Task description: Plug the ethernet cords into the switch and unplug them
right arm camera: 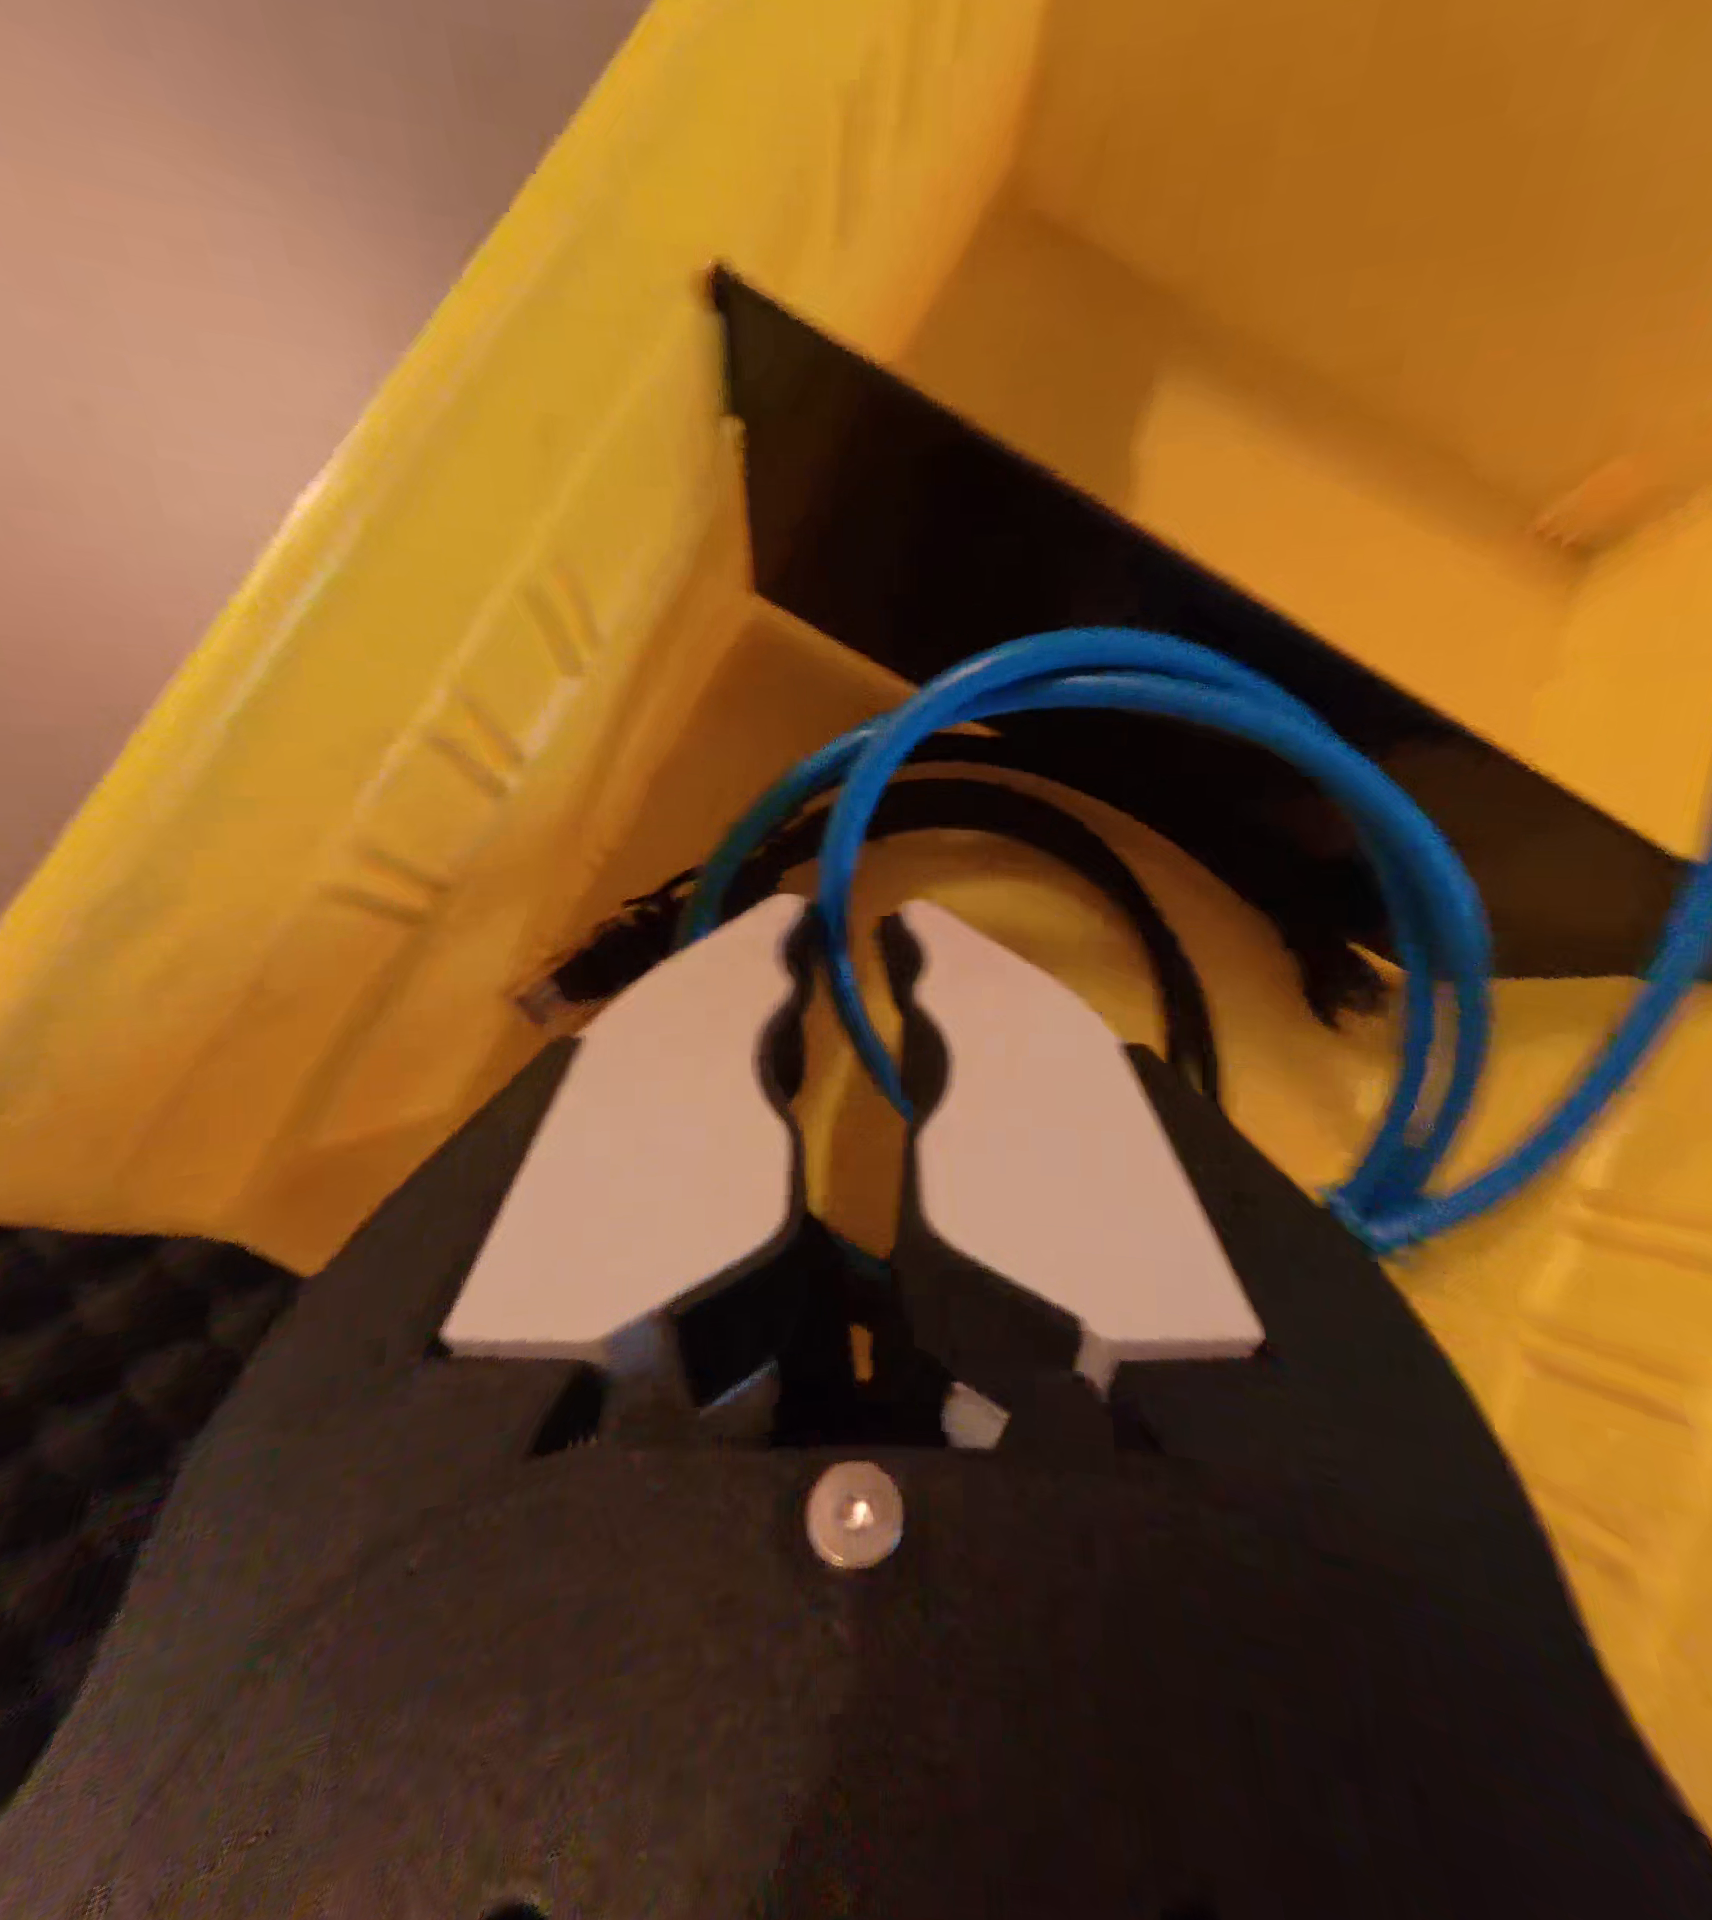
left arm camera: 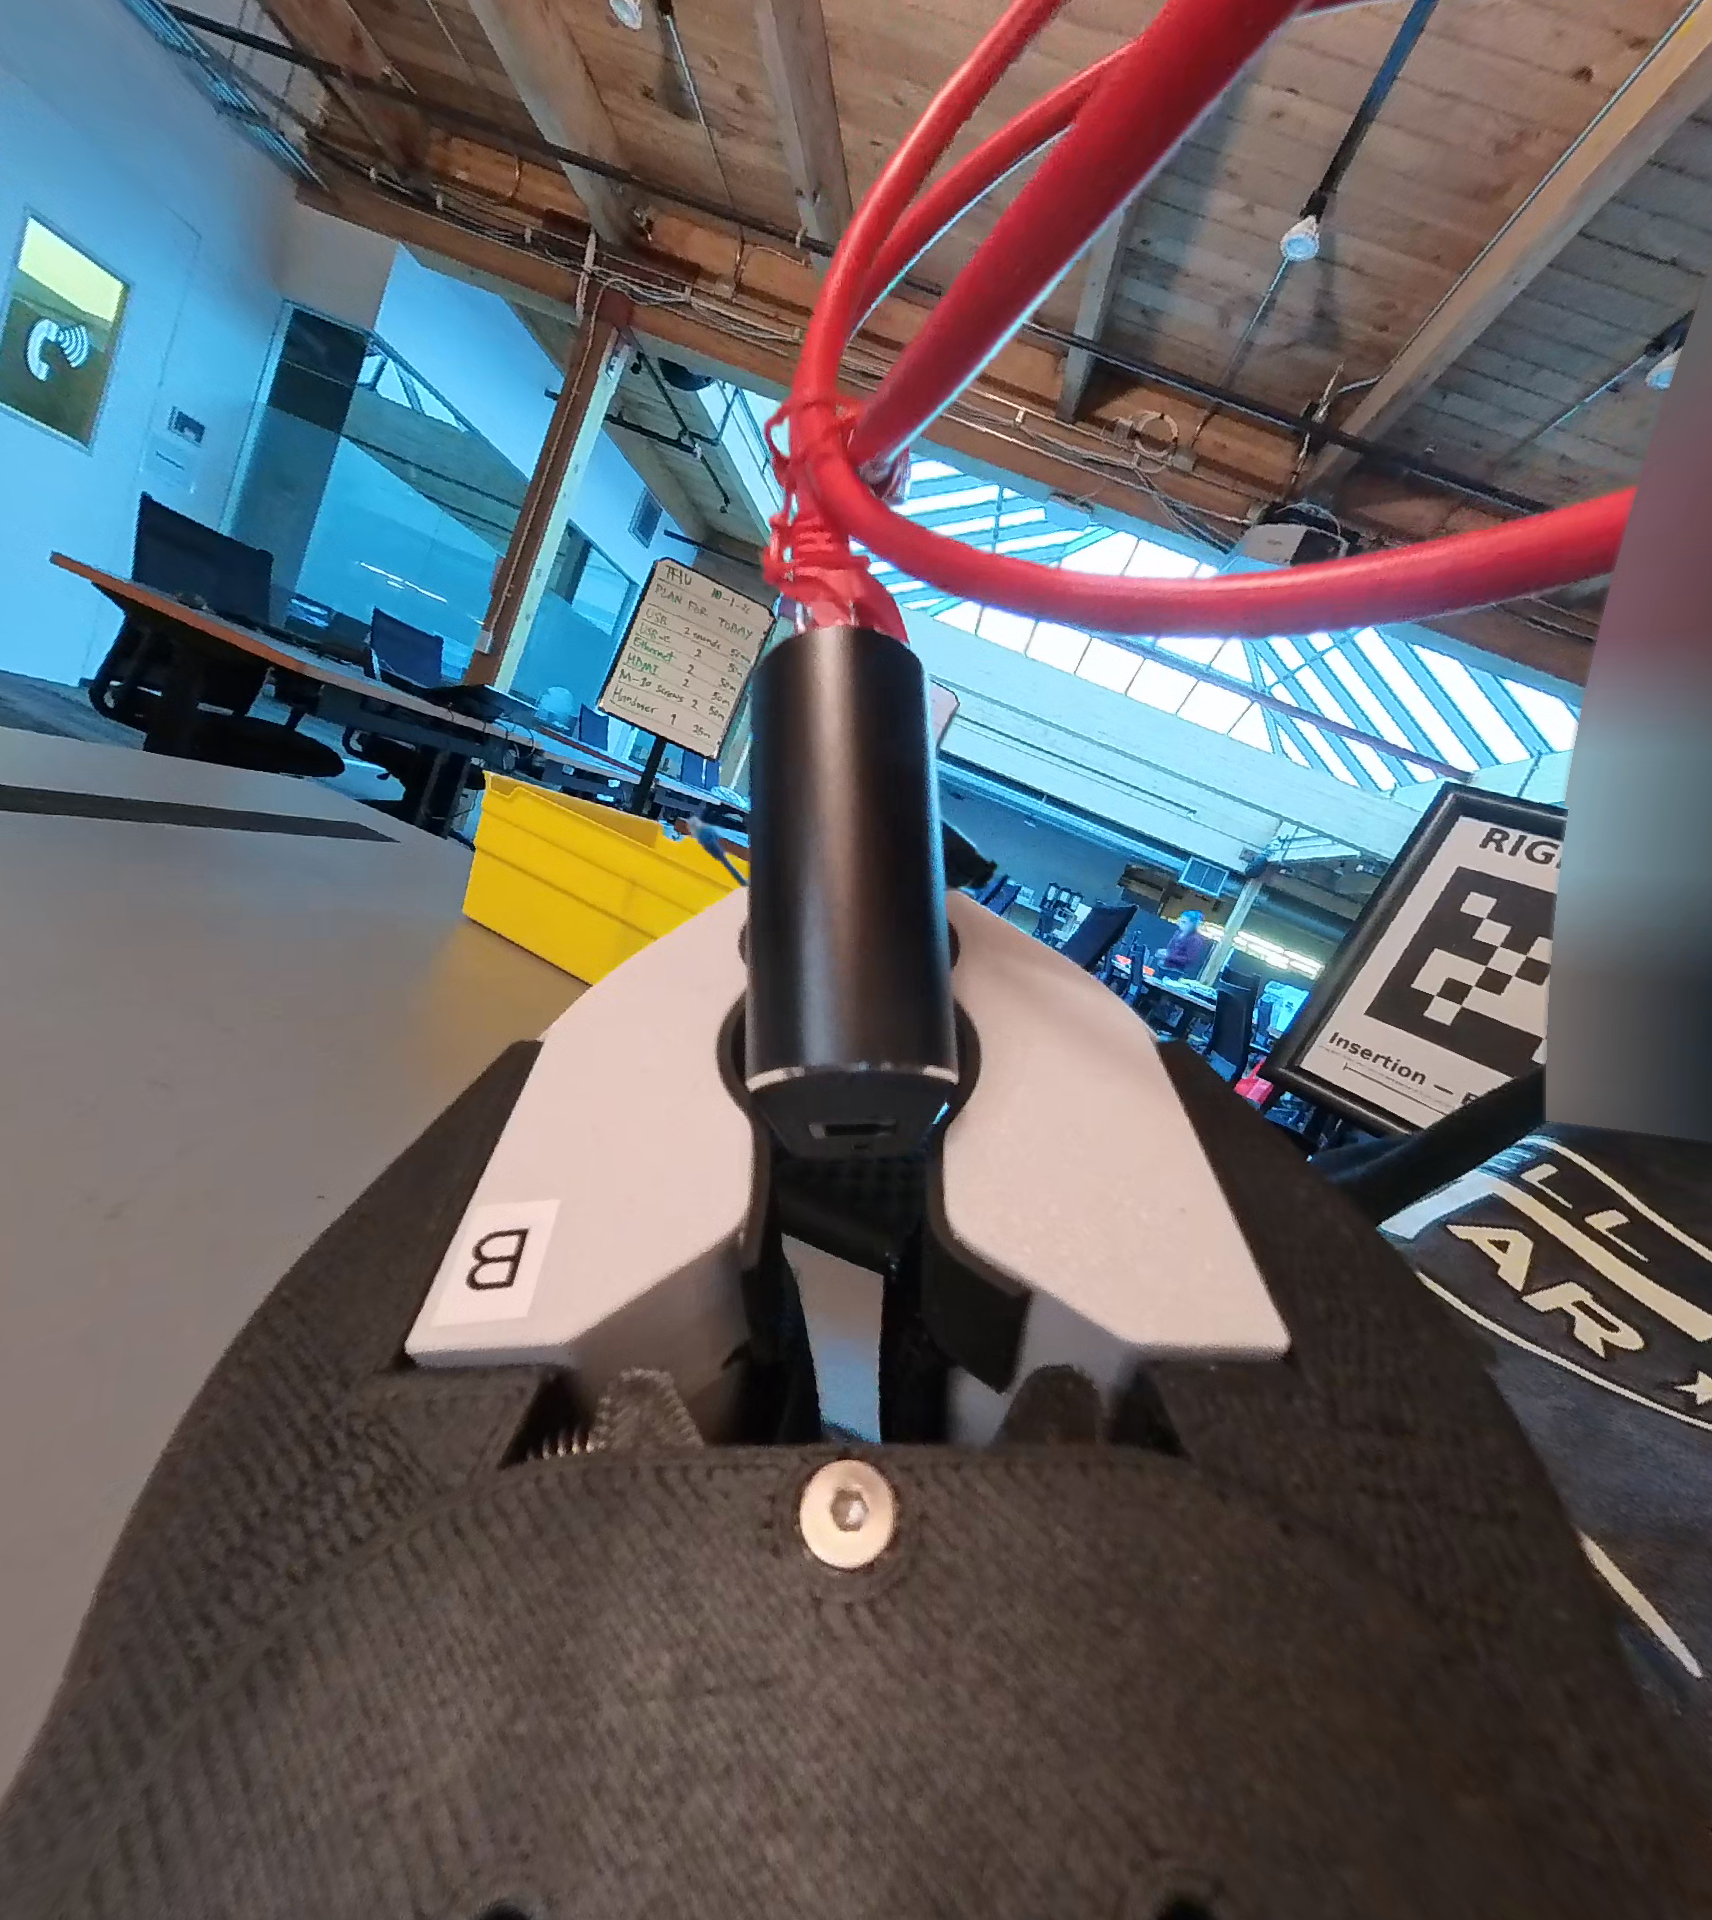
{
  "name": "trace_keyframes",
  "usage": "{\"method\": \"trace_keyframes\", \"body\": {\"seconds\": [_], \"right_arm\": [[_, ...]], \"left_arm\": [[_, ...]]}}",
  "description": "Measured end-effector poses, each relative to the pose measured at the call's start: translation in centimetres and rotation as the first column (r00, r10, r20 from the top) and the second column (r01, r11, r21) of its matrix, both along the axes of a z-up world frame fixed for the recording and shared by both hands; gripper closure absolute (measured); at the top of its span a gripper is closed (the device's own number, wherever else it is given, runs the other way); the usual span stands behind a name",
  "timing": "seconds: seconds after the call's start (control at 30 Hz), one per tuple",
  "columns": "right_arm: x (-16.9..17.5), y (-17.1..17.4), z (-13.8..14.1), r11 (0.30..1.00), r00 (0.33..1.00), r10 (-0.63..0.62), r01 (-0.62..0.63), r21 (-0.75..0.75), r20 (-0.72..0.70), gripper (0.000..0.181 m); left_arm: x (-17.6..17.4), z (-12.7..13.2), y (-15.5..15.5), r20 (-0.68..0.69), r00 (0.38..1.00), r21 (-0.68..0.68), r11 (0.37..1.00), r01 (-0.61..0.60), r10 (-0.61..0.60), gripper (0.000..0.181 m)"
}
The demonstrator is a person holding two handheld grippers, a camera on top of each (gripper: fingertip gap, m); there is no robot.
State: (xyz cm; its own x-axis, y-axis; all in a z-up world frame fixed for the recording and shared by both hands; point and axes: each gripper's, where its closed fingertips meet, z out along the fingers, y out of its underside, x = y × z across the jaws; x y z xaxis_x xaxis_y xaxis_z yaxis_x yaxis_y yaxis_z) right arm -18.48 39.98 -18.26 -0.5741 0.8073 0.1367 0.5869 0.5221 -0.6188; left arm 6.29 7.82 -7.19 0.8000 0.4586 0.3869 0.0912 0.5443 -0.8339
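My left gripper (left arm camera: 847, 997) clamping a smooth black cylindrical adapter (left arm camera: 847, 862), glossy red ethernet cord (left arm camera: 987, 343) looping beyond the jaws, my right gripper (right arm camera: 847, 997) narrowly parted around a thin blue ethernet cord (right arm camera: 1143, 675), ribbed yellow plastic bin (right arm camera: 478, 644) ahead.

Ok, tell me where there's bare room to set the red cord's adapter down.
Free: the grey tabletop left of the yellow bin. Also the bin's far compartment, beyond the black divider. Crowded: the near compartment, with blue cord and black cord; the patterned mat and framed sign fill the right.
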Motion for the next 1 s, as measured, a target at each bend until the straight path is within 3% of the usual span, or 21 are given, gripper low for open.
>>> {"method": "trace_keyframes", "body": {"seconds": [0.07, 0.23, 0.37, 0.5, 0.57, 0.6, 0.67, 0.7, 0.77, 0.83, 0.87, 0.93, 1.0], "right_arm": [[1.0, -0.8, -0.4, 0.998, 0.997, 0.051, -0.049, -0.027, 0.059, 0.175], [3.8, -2.2, 0.3, 0.972, 0.97, 0.178, -0.148, -0.181, 0.164, 0.172], [4.3, -1.2, 0.7, 0.977, 0.972, 0.164, -0.137, -0.162, 0.169, 0.166], [2.7, -1.3, 5.5, 0.979, 0.994, 0.077, -0.089, -0.183, -0.074, 0.144], [2.9, -3.6, 10.2, 0.946, 0.945, 0.105, -0.191, -0.261, -0.31, 0.133], [3.9, -5.7, 12.9, 0.898, 0.89, 0.142, -0.301, -0.321, -0.434, 0.132], [8.0, -10.9, 17.5, 0.701, 0.749, 0.224, -0.568, -0.431, -0.624, 0.131], [10.5, -13.5, 18.7, 0.573, 0.692, 0.271, -0.674, -0.465, -0.669, 0.13], [15.3, -18.6, 18.0, 0.348, 0.635, 0.452, -0.772, -0.532, -0.627, 0.127], [20.0, -23.2, 15.3, 0.181, 0.55, 0.679, -0.768, -0.614, -0.487, 0.128], [21.7, -25.1, 14.3, 0.122, 0.517, 0.735, -0.738, -0.664, -0.439, 0.13], [24.2, -28.2, 13.3, 0.029, 0.49, 0.777, -0.654, -0.756, -0.395, 0.135], [25.4, -30.1, 12.7, -0.021, 0.499, 0.783, -0.576, -0.817, -0.371, 0.139]], "left_arm": [[0.0, -0.1, 0.1, 0.002, 1.0, -0.003, 1.0, 0.004, -0.004, 0.154], [0.0, -0.1, 0.1, 0.01, 1.0, 0.002, 1.0, 0.016, -0.016, 0.154], [0.1, -0.3, 0.4, 0.01, 1.0, -0.016, 1.0, 0.021, -0.021, 0.154], [0.2, -0.3, 0.5, 0.018, 0.999, -0.003, 0.999, 0.044, -0.044, 0.154], [0.2, -0.2, 0.5, 0.031, 0.997, 0.022, 0.997, 0.075, -0.075, 0.154], [0.3, -0.2, 0.6, 0.036, 0.995, 0.035, 0.995, 0.093, -0.094, 0.154], [0.6, -0.2, 0.8, 0.042, 0.99, 0.053, 0.99, 0.132, -0.134, 0.154], [0.7, -0.2, 1.0, 0.046, 0.987, 0.058, 0.987, 0.153, -0.156, 0.154], [1.1, -0.3, 1.5, 0.057, 0.977, 0.062, 0.977, 0.204, -0.208, 0.154], [1.4, -0.5, 2.0, 0.069, 0.965, 0.054, 0.967, 0.249, -0.253, 0.153], [1.6, -0.7, 2.3, 0.076, 0.961, 0.042, 0.963, 0.265, -0.267, 0.153], [1.7, -1.1, 2.9, 0.086, 0.956, 0.007, 0.959, 0.282, -0.281, 0.154], [2.0, -1.5, 3.5, 0.097, 0.95, -0.031, 0.953, 0.302, -0.298, 0.154]]}}
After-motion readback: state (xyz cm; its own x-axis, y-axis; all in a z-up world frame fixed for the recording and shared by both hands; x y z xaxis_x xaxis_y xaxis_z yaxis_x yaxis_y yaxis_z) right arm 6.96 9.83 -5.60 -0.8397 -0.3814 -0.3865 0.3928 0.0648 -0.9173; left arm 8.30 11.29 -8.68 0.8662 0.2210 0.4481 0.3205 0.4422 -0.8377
